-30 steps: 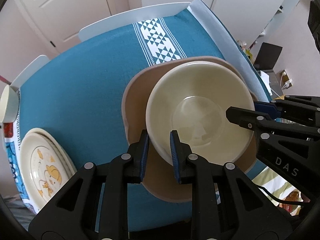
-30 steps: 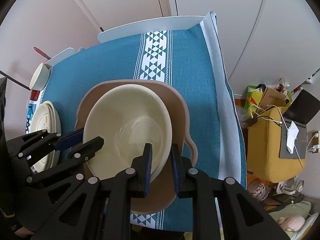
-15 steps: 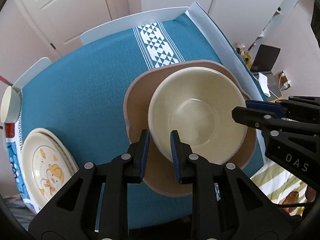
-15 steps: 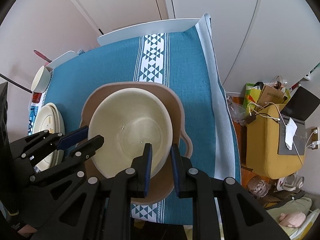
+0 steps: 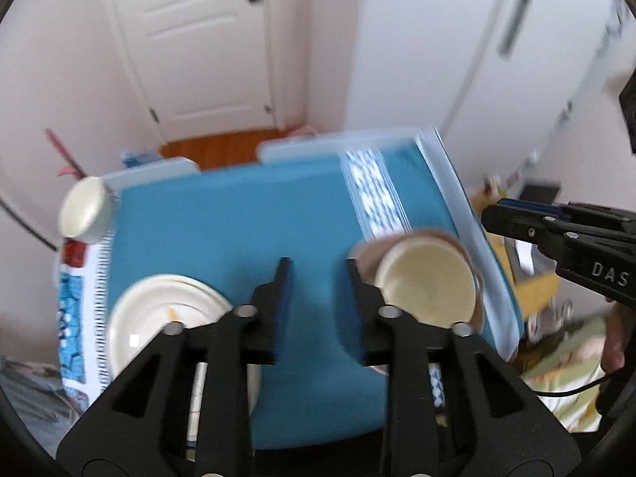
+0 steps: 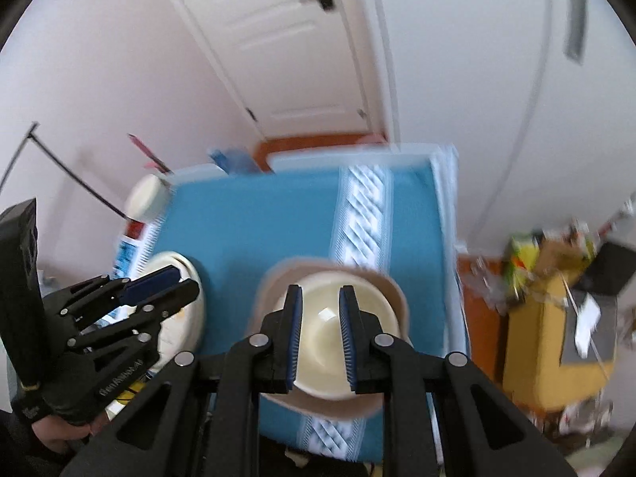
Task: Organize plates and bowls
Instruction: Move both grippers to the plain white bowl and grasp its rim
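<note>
A cream bowl [image 5: 427, 284] sits inside a tan scalloped plate [image 5: 367, 256] near the right edge of the blue-clothed table; both also show in the right wrist view, the bowl [image 6: 322, 342] on the plate [image 6: 274, 282]. A stack of cream plates [image 5: 159, 314] lies at the table's left, also seen in the right wrist view [image 6: 187, 318]. My left gripper [image 5: 316, 302] is open and empty, high above the table between stack and bowl. My right gripper [image 6: 318, 338] is open and empty, above the bowl.
A small cream bowl [image 5: 83, 208] stands at the table's far left corner. White chair backs [image 5: 318, 145] line the far edge. A white door [image 5: 190, 39] is behind. A yellow cluttered stand [image 6: 556, 334] is right of the table.
Both grippers let go of the bowl, opened, and pulled up and back from the table. The bowl now rests in the tan plate. Both views are motion-blurred.
</note>
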Tool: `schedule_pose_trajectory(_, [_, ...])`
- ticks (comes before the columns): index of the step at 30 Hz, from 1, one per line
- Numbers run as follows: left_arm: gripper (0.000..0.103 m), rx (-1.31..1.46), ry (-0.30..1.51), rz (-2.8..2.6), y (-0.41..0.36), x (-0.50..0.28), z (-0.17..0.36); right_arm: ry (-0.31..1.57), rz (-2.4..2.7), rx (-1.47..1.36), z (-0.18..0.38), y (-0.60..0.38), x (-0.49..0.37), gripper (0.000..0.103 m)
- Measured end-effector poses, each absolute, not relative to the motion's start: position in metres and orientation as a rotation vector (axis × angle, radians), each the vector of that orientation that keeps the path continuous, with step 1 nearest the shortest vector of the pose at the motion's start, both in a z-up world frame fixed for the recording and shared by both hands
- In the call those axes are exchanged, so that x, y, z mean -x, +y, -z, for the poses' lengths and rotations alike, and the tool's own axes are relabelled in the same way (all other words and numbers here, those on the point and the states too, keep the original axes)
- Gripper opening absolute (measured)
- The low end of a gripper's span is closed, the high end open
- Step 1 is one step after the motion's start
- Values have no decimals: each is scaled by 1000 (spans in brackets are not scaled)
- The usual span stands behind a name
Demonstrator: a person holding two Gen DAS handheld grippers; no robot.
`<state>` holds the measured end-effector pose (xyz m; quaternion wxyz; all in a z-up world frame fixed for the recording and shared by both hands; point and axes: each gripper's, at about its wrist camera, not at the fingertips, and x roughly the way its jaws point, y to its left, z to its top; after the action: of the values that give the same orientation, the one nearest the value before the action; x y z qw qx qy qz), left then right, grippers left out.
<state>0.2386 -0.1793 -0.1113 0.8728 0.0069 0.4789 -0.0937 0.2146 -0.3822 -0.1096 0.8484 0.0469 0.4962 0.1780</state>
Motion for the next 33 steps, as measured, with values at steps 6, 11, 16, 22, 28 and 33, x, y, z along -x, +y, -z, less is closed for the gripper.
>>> schedule_pose_trajectory(6, [103, 22, 846, 42, -119, -229, 67, 931, -528, -50, 76, -330, -240, 83])
schedule_pose_trajectory(11, [103, 104, 860, -86, -58, -234, 67, 891, -640, -14, 69, -278, -262, 95])
schedule_pose_trajectory(16, [103, 246, 880, -179, 14, -240, 80, 875, -720, 101, 67, -208, -289, 95])
schedule_pose_trajectory(22, [103, 371, 904, -273, 89, -266, 106, 955, -794, 139, 88, -117, -338, 95])
schedule_pose_trajectory(28, [99, 560, 955, -345, 154, -305, 168, 1076, -806, 204, 147, -35, -380, 95])
schedule_pose_trajectory(33, [67, 623, 1016, -342, 175, -337, 223, 1189, -821, 163, 210, 4, -404, 94])
